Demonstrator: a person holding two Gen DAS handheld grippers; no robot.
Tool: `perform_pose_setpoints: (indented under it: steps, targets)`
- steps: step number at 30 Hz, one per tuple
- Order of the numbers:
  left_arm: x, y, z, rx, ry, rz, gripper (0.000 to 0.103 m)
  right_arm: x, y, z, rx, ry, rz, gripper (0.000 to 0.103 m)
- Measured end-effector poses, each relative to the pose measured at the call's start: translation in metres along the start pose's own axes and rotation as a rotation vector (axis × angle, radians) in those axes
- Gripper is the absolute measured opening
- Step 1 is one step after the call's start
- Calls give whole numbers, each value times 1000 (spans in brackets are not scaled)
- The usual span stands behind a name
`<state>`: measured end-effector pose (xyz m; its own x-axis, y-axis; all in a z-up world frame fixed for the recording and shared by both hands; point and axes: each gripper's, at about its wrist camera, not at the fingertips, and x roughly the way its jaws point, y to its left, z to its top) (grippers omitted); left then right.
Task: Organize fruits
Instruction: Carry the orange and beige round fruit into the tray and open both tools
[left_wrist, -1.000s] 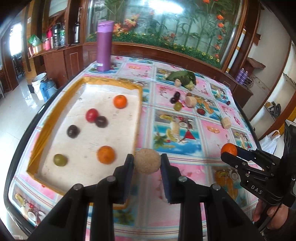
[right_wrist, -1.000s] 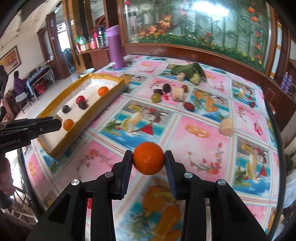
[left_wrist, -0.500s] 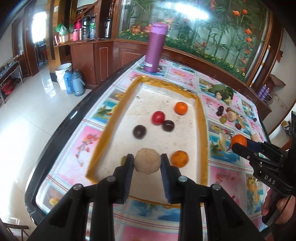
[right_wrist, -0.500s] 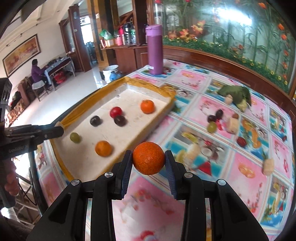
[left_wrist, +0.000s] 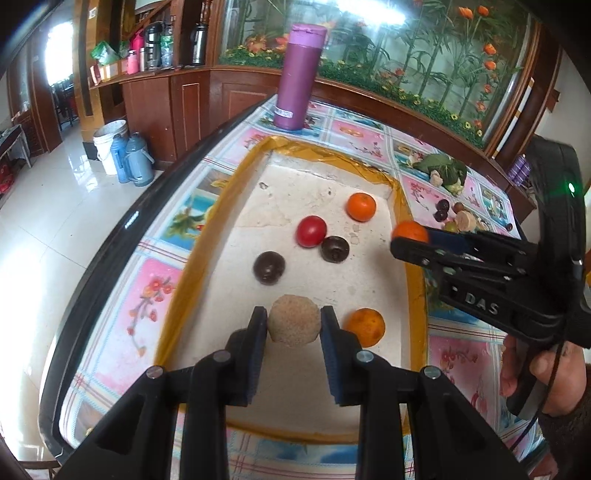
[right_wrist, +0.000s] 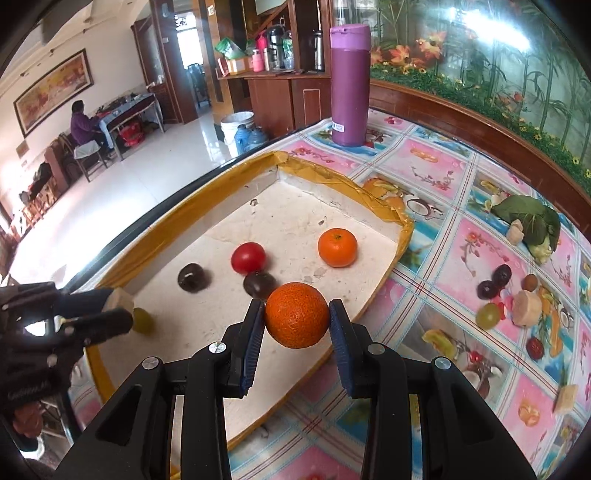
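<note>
My left gripper (left_wrist: 294, 326) is shut on a rough tan ball-shaped fruit (left_wrist: 293, 320) and hangs over the near part of the yellow-rimmed white tray (left_wrist: 415, 280). My right gripper (right_wrist: 296, 320) is shut on an orange mandarin (right_wrist: 296, 315), above the tray's near right rim (right_wrist: 384, 280). In the tray lie two mandarins (left_wrist: 361, 206) (left_wrist: 365, 327), a red tomato-like fruit (left_wrist: 311, 231) and two dark fruits (left_wrist: 269, 267) (left_wrist: 334, 249). A green grape (right_wrist: 143, 319) shows in the right wrist view, partly behind the left gripper (right_wrist: 110, 308). The right gripper (left_wrist: 410, 238) enters the left wrist view from the right.
A tall purple flask (left_wrist: 298, 75) stands beyond the tray's far end. Loose fruits and food pieces (right_wrist: 495, 291) and a leafy bundle (right_wrist: 532, 221) lie on the patterned tablecloth to the right. The table's dark edge (left_wrist: 122, 229) runs along the tray's left. A hand (left_wrist: 554, 373) holds the right gripper.
Both grippers have swung left over the tray, each still holding its fruit. The right gripper with the mandarin has come from the open tablecloth to the tray's right rim.
</note>
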<state>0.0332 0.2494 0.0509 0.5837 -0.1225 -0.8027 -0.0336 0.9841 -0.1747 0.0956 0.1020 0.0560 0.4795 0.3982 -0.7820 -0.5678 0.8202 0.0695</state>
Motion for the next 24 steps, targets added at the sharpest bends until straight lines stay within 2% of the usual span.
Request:
perform_pose_setpoints:
  steps: [16, 24]
  targets:
    - [39, -1, 6, -4, 64, 19, 32, 41, -7, 14, -38, 56, 0, 34]
    - [51, 3, 4, -12, 77, 40, 32, 48, -6, 16, -97, 57, -49, 35]
